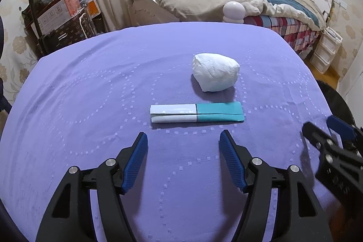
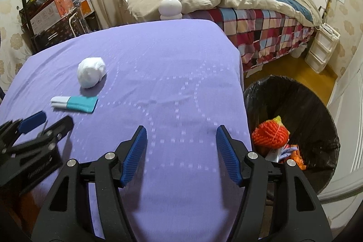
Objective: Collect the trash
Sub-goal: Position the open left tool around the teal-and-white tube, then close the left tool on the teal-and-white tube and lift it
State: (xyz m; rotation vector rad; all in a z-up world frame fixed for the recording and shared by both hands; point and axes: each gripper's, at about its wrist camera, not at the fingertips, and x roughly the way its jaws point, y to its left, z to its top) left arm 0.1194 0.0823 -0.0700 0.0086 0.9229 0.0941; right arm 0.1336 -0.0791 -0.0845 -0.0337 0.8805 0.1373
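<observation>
A crumpled white paper ball (image 1: pixel 215 75) lies on the purple tablecloth (image 1: pixel 90 87). Just in front of it lies a flat white and teal wrapper (image 1: pixel 197 113). My left gripper (image 1: pixel 183 140) hovers a little short of the wrapper, open, with nothing between its blue pads. In the right wrist view the paper ball (image 2: pixel 91 72) and the wrapper (image 2: pixel 74 104) sit at the left, with the left gripper (image 2: pixel 48 120) near them. My right gripper (image 2: pixel 181 133) is open and empty over the cloth by the table's right edge. It shows in the left wrist view as the right gripper (image 1: pixel 322 126) at the far right.
A bin with a black liner (image 2: pixel 295 110) stands on the floor beside the table's right edge; an orange net bag (image 2: pixel 271 134) and other scraps lie in it. Behind the table are a white round lamp (image 1: pixel 233 11), a bed (image 2: pixel 249 15) and stacked boxes (image 1: pixel 61 13).
</observation>
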